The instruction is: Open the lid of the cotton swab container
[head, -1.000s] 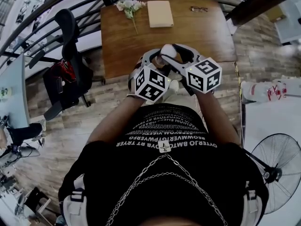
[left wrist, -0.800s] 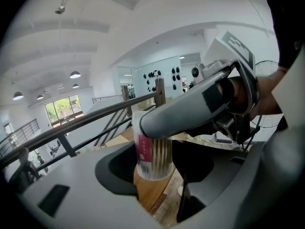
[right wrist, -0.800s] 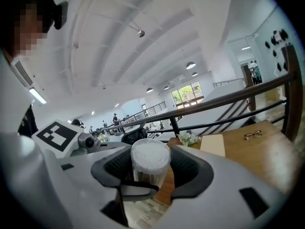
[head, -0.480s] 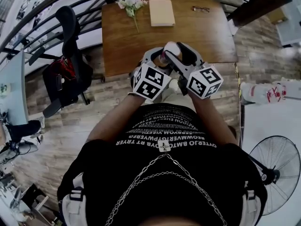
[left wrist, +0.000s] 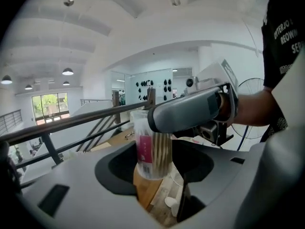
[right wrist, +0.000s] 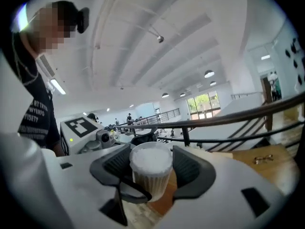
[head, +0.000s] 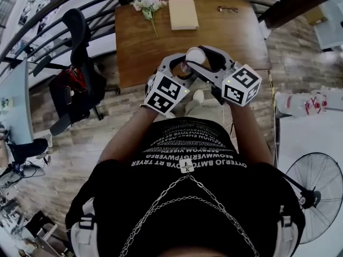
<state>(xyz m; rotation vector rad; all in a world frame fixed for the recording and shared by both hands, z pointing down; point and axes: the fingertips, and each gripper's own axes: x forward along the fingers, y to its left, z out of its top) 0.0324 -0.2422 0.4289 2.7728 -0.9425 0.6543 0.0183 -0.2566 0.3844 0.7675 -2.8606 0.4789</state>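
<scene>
Near the head view's upper centre, the left gripper (left wrist: 153, 165) clamps the clear plastic cotton swab container (head: 194, 55) upright, while the right gripper (right wrist: 151, 162), its jaws just opening wide, loosely flanks its top.

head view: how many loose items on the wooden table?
3: flower sprig far left, tan book beside it, eyeglasses far right. Near edge of the table is partly covered, so more may hide.

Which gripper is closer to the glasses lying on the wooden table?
Right. In the head view the right gripper sits on the person's side of the glasses, slightly left of them; the left gripper is even farther left.
</scene>
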